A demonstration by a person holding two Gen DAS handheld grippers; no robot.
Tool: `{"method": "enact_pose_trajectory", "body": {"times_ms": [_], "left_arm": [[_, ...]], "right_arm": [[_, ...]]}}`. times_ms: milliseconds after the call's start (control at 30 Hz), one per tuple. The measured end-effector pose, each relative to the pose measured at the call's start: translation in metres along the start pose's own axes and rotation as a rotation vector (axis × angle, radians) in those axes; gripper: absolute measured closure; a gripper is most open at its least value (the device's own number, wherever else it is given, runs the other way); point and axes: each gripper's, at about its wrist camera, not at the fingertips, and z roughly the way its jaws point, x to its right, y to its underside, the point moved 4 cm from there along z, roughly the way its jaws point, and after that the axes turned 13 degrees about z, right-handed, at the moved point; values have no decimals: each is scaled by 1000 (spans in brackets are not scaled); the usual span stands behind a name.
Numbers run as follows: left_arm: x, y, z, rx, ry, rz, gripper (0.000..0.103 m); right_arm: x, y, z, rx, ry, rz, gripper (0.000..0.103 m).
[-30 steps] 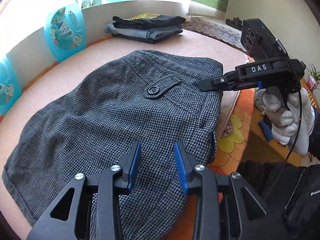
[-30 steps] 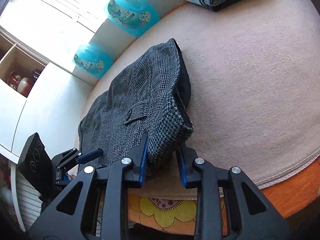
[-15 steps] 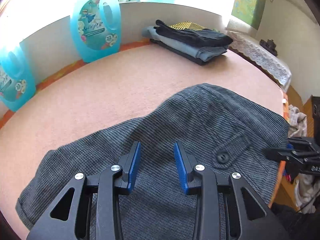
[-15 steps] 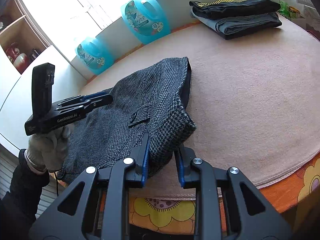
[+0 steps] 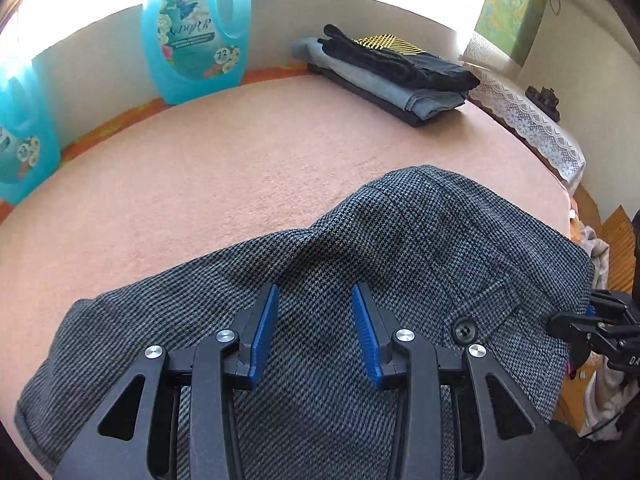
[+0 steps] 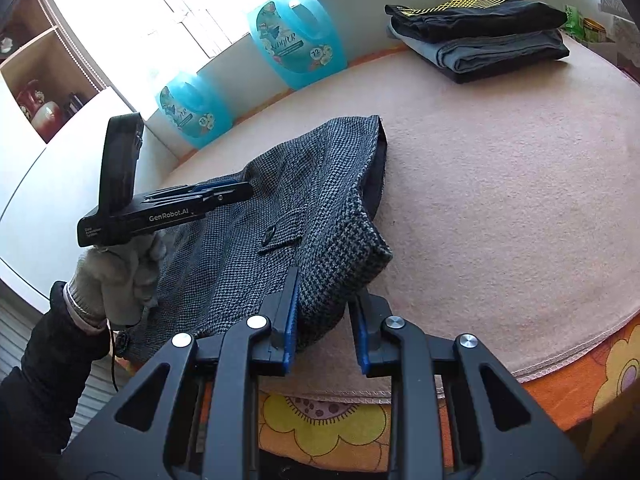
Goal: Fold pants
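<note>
- The grey checked pants (image 5: 360,280) lie spread on a pink blanket (image 5: 220,168) that covers the table, at the near edge of it. In the right wrist view they run from the near edge toward the two blue bottles.
- The right gripper (image 6: 326,328) pinches a folded corner of the pants (image 6: 312,216) at the near edge; the cloth sits between its blue pads (image 6: 290,332), bunched and lifted a little off the blanket.
- In the left wrist view only the tip of the right gripper (image 5: 576,328) shows, at the right edge of the pants, beside the buttoned pocket flap (image 5: 480,308).
- The left gripper (image 5: 314,334) hangs over the middle of the pants, tilted downward. Its jaws stand apart with nothing between them, and they have just been opening a little; the cloth shows in the gap, not pinched.
- From the right wrist view the left gripper (image 6: 236,194) is above the far side of the pants, carried by a hand (image 6: 120,276) in a pale knit glove with a dark sleeve.
- A stack of folded clothes (image 5: 392,76) rests at the far side of the blanket, well apart from the pants.
- A big blue bottle (image 5: 196,32) stands against the white wall behind the blanket, a second one (image 5: 24,148) to its left.
- An orange flowered cloth (image 6: 320,412) shows under the blanket's near edge.
</note>
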Motion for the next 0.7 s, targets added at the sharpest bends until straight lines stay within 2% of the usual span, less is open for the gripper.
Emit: {"method": "enact_pose_trajectory", "body": {"times_ms": [200,300,400,567,700], "left_arm": [[30,46,-50,5,24,22,66],[44,65,-45,-16,86,-7,66],[50,78,-31,-39,105,-25,66],[49,79,-37,-14,104,-58,66],[33,90,-72,62,69,-123,66]], "right_arm": [[-14,-5,-6,37,-8,-37,79],[-25,-8,-7,58,-4,-64,80],[-36,-9,-12,79,-11,-94,80],[-69,-13,-20,114,-21,-173,81],[-106,-11,-27,144,-37,-281,81]]}}
